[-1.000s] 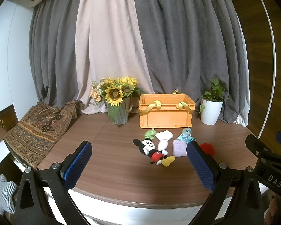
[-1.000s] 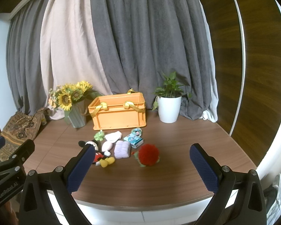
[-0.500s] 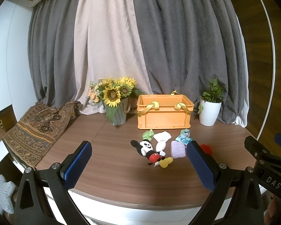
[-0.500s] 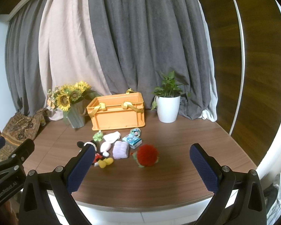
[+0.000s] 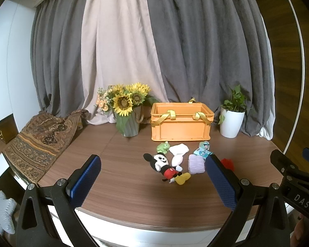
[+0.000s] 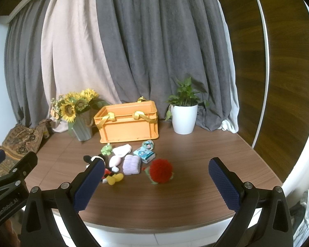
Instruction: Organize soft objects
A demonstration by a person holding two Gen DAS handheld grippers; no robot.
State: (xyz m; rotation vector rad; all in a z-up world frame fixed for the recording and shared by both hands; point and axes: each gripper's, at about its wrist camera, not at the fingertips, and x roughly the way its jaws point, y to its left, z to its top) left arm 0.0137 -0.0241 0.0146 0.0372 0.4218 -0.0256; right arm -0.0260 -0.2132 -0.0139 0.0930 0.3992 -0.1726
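Both tongs [image 5: 152, 182] [image 6: 156, 182] wide, empty, slightly nearer toys, orange crate [image 5: 181, 124] unmoved

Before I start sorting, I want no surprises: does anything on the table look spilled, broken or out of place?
Nothing spilled or damaged. The soft toys just lie loose before the orange crate; the mouse doll is on its back.
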